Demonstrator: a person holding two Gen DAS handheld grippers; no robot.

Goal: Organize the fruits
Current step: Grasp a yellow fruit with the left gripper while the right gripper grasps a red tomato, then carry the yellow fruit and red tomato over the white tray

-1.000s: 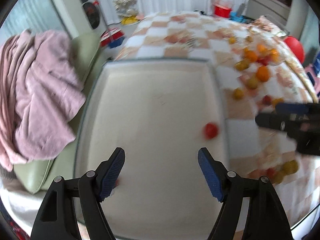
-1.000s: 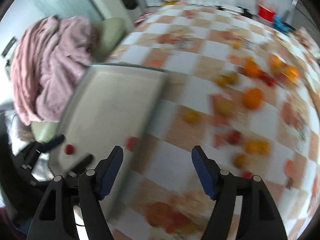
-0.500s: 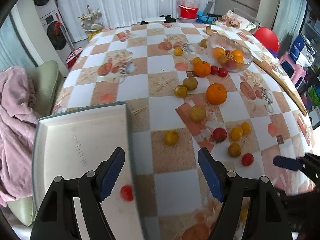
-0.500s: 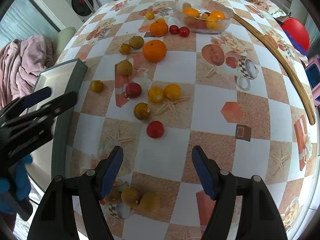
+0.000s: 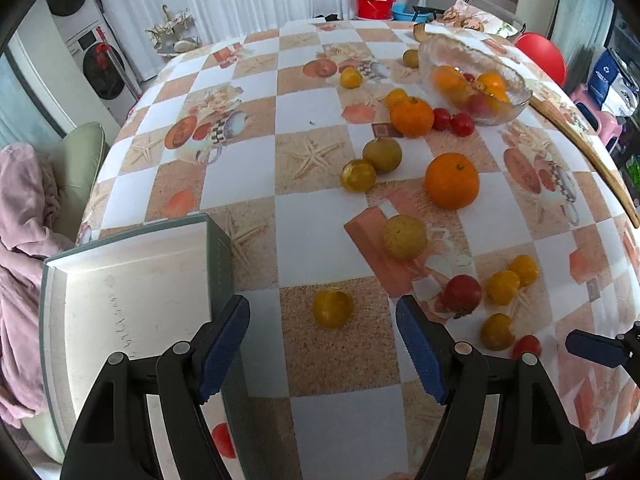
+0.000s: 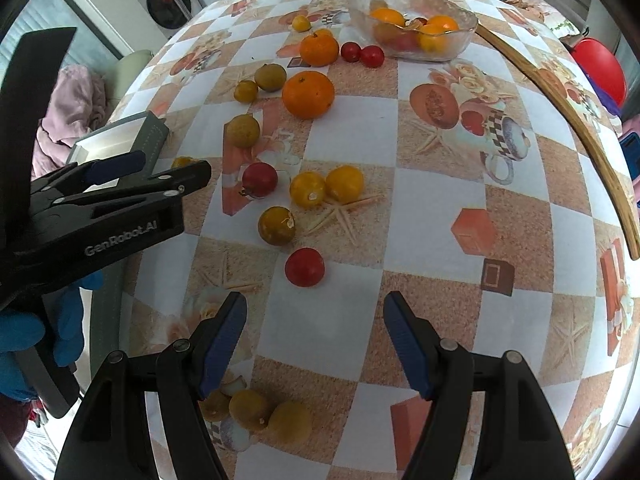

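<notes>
Many small fruits lie loose on the checkered tablecloth. My left gripper (image 5: 322, 344) is open and empty, just behind a small yellow fruit (image 5: 332, 307). To its left is a white tray (image 5: 120, 300) with one red fruit (image 5: 222, 440) in it. My right gripper (image 6: 314, 336) is open and empty, just behind a red fruit (image 6: 305, 267). A large orange (image 6: 308, 94) and a glass bowl of fruit (image 6: 414, 26) lie farther back. The left gripper also shows in the right wrist view (image 6: 160, 172).
A long wooden stick (image 6: 560, 112) lies along the table's right side. A pink blanket (image 5: 20, 260) on a green seat is left of the tray. Three yellow fruits (image 6: 260, 412) sit near the front table edge. Washing machines and curtains stand behind.
Both grippers have swung from over the tray toward the fruit on the table. The left gripper has moved closer to the small yellow fruit, the right closer to the red fruit.
</notes>
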